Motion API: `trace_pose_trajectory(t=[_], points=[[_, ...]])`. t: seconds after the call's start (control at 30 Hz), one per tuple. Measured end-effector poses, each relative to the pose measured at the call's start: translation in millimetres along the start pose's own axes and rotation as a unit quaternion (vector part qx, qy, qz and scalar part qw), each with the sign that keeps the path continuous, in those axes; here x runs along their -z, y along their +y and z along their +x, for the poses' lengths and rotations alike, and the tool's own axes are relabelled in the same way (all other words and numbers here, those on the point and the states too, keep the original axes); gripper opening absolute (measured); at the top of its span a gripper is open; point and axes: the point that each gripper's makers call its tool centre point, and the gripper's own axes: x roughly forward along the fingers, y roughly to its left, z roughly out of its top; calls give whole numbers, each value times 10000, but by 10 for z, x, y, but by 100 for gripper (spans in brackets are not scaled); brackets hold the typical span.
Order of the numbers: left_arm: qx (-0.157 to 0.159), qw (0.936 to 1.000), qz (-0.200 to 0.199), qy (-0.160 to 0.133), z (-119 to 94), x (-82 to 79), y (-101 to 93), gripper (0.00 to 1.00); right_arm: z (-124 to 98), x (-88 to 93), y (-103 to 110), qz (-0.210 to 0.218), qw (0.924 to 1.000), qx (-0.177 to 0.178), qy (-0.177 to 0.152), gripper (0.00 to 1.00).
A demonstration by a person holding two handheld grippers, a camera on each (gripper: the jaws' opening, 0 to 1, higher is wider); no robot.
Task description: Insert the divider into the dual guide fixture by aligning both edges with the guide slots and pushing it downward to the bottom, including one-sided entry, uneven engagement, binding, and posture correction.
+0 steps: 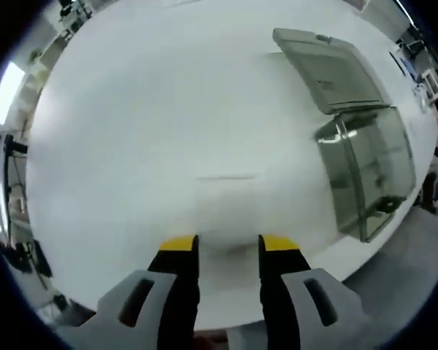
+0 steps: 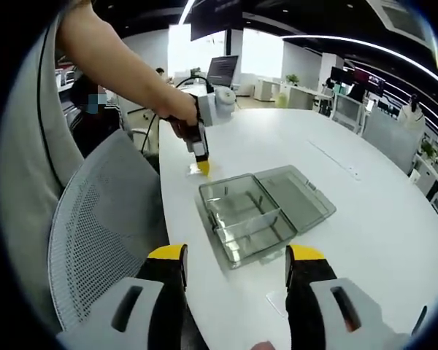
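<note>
While my left gripper (image 1: 228,244) hangs low over the white counter (image 1: 168,131) with its yellow-tipped fingers (image 1: 179,244) spread apart and holding nothing, the clear box (image 2: 241,219) sits on the counter with its lid (image 2: 296,193) flipped open beside it. My right gripper (image 2: 237,255) is released too, near the box. A thin clear sheet (image 1: 226,197) lies flat just past my left fingers.

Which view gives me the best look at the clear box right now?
The right gripper view: the clear box sits near centre, whole, lid open flat beside the base, with the left gripper close behind it. The left gripper view shows the box off to the right edge, stretched by the fisheye.
</note>
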Motion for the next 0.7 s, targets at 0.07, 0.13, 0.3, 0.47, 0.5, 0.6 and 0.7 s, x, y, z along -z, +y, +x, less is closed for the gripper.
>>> trace_pose_trajectory(t=[0.07, 0.13, 0.3, 0.47, 0.5, 0.6, 0.7], points=[[21, 10000, 0, -29, -18, -1, -12, 29, -4, -4, 4, -9, 10000, 0, 12, 51], [60, 10000, 16, -37, -16, -6, -21, 29, -4, -8, 3, -9, 10000, 0, 17, 51], [210, 9997, 55, -78, -68, -19, -88, 29, 4, -21, -5, -5, 10000, 16, 25, 51], [355, 9993, 64, -95, -101, -9, -121, 28, 18, -26, -14, 22, 10000, 25, 33, 51], [392, 9991, 71, -120, -121, -12, -133, 28, 21, -26, -19, 21, 10000, 31, 35, 51], [462, 9987, 113, -192, -160, -21, -156, 28, 27, -34, -24, 42, 10000, 38, 28, 52], [572, 9978, 122, -303, -202, -38, -188, 28, 27, -47, -31, 53, 10000, 46, 24, 52]])
